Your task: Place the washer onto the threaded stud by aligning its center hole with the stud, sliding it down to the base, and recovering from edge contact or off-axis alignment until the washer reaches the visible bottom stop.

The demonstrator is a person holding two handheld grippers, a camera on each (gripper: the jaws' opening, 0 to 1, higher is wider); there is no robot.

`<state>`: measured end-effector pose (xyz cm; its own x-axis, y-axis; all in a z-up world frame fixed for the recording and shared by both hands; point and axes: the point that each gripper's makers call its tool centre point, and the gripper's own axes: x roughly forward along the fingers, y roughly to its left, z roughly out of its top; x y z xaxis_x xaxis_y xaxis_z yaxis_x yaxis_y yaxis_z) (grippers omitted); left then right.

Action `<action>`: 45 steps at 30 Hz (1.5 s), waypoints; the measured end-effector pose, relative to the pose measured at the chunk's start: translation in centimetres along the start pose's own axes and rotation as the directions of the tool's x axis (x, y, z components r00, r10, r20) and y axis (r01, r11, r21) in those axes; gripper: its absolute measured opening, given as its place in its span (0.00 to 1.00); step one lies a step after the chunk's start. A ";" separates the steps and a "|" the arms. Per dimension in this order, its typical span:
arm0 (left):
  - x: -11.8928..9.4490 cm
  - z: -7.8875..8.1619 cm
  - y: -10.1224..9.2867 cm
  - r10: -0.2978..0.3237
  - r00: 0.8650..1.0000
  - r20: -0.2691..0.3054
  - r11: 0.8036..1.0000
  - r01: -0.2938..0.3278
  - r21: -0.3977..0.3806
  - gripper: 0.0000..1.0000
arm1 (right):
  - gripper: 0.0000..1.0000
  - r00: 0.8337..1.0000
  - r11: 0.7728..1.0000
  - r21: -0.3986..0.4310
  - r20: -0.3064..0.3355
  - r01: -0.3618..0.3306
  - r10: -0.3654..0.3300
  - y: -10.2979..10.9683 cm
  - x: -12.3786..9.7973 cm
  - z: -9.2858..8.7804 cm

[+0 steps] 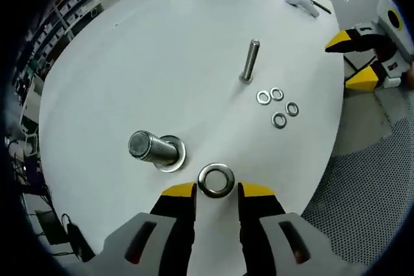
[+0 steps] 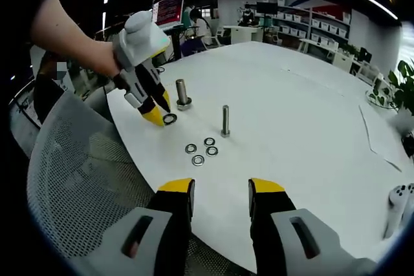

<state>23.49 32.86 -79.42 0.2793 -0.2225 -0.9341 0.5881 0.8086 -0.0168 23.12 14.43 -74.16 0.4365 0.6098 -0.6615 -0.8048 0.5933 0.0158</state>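
Now left claw [image 1: 216, 190] around washer [image 1: 216, 180], beside stud [image 1: 150, 147]

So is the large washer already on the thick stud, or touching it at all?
Apart. In the left gripper view the large washer lies flat on the table, white surface showing between it and the thick stud.

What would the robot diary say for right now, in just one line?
left gripper: open, jaws either side of large washer flat on table | thick stud: bare | right gripper: open, empty | four small washers by thin stud
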 end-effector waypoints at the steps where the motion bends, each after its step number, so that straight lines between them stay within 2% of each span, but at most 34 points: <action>1: 0.1 0.0 0.0 0.002 1.000 0.001 1.000 -0.002 -0.008 0.24 | 0.36 1.000 1.000 0.000 -0.001 0.000 0.000 0.0 0.0 0.0; 5: 0.2 0.2 0.1 0.024 1.000 0.012 1.000 -0.024 0.013 0.23 | 0.36 1.000 1.000 0.001 -0.005 0.001 -0.001 0.0 0.0 -0.1; 15: 0.0 0.1 -0.1 0.018 1.000 0.006 0.999 -0.018 0.026 0.21 | 0.36 1.000 1.000 0.002 -0.015 0.005 -0.005 -0.1 0.1 -0.3; 26: -1.2 -3.0 0.8 0.005 0.997 -0.074 0.999 -0.001 0.053 0.20 | 0.36 1.000 1.000 0.001 -0.018 0.004 -0.004 -0.1 0.1 -0.3; 33: -1.7 -4.2 1.0 0.002 0.992 -0.126 0.999 0.004 0.044 0.20 | 0.36 1.000 1.000 -0.001 -0.020 0.002 -0.002 -0.1 0.2 -0.4; 36: -1.8 -5.0 1.3 0.007 0.985 -0.172 0.998 0.003 0.060 0.21 | 0.36 1.000 1.000 0.001 -0.017 0.003 -0.003 -0.1 0.1 -0.4; 45: -1.5 -5.1 1.4 0.008 0.980 -0.199 1.000 -0.002 0.031 0.22 | 0.36 1.000 1.000 0.002 -0.015 0.002 -0.002 0.0 0.1 -0.3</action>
<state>20.03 37.09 -79.81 0.1279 -0.1034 -0.9864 0.6110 0.7917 -0.0037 23.07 14.31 -74.41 0.4323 0.6004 -0.6728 -0.8032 0.5956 0.0154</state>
